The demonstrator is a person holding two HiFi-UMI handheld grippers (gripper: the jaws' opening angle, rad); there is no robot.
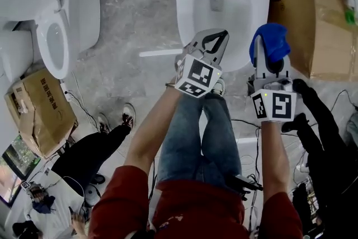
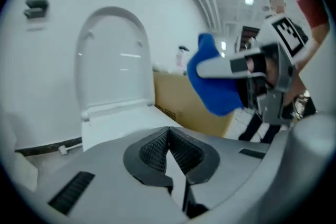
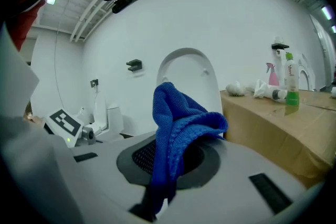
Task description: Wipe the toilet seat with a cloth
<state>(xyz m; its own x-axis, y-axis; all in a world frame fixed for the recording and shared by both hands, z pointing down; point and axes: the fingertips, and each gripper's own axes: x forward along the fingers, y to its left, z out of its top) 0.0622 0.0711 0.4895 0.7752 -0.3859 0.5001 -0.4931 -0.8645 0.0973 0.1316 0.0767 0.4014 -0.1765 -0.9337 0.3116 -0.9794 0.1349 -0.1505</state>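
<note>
The right gripper (image 1: 268, 46) is clenched on the blue cloth (image 1: 271, 41). In the right gripper view a fold of cloth (image 3: 178, 126) is pinched between the jaws, with the rest bunched up above them. The cloth hangs just off the front right edge of the toilet seat (image 1: 187, 11), and whether it touches the rim cannot be told, though it looks held clear. From the fingers the seat lies ahead and a little to the left. Its long axis runs straight away from the person, from the front edge towards the raised lid (image 3: 186, 68) at the back. The right gripper points along nearly that same line, so the wipe probably needs a short drop onto the near right edge and then a stroke along the ring. The left gripper (image 1: 219, 36) sits over the front edge of the seat, beside the right one, with its jaws closed together on nothing (image 2: 168, 136). It is about as near the seat but carries no cloth, so the work falls to the right hand.
</note>
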